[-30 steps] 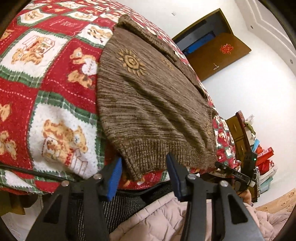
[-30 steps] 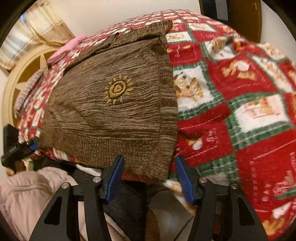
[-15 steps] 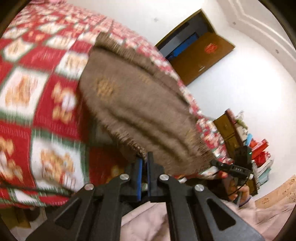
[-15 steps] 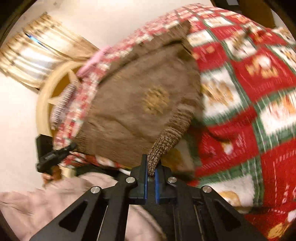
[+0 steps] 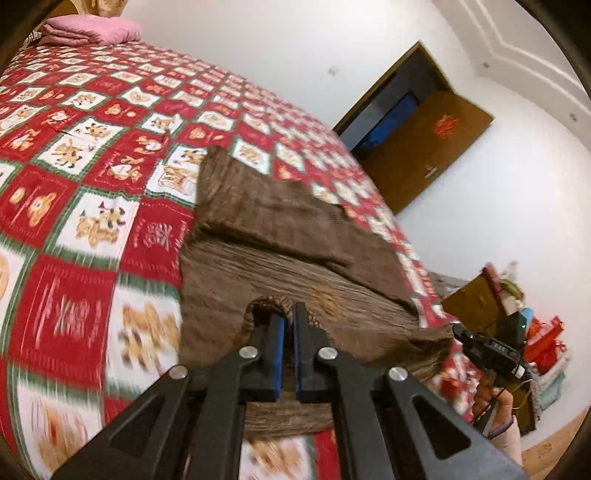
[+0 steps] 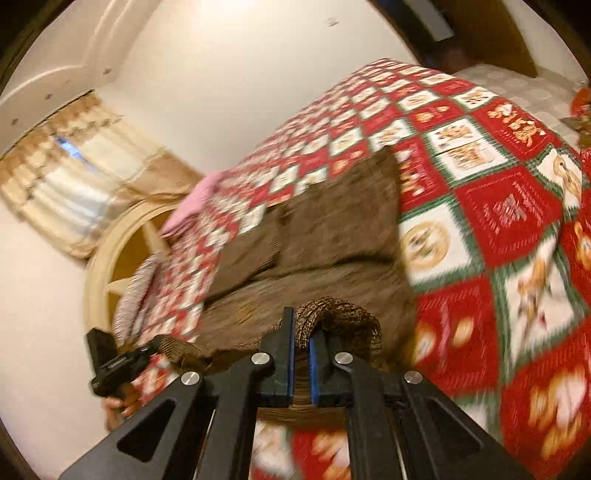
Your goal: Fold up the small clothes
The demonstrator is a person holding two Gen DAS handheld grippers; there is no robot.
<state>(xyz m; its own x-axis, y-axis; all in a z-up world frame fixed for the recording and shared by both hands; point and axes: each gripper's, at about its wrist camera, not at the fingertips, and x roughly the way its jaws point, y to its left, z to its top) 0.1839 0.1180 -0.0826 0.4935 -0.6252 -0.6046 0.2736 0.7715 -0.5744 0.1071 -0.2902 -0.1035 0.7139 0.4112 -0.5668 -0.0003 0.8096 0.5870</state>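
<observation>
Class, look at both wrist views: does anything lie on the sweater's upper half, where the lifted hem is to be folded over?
Nothing visible. Both grippers, left and right, are shut on the brown sweater's hem; only its folded sleeves lie there.

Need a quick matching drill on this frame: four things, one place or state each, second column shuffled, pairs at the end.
Things:
1. sweater
2. pink blanket
3. door
4. left tool

States or places:
A. standing open, red ornament on it
B. folded at the far end of the bed
C. shut on the sweater's hem
D. brown knit, lying on the red quilt, near edge lifted

Pairs: 1-D, 2-B, 3-A, 4-C
</observation>
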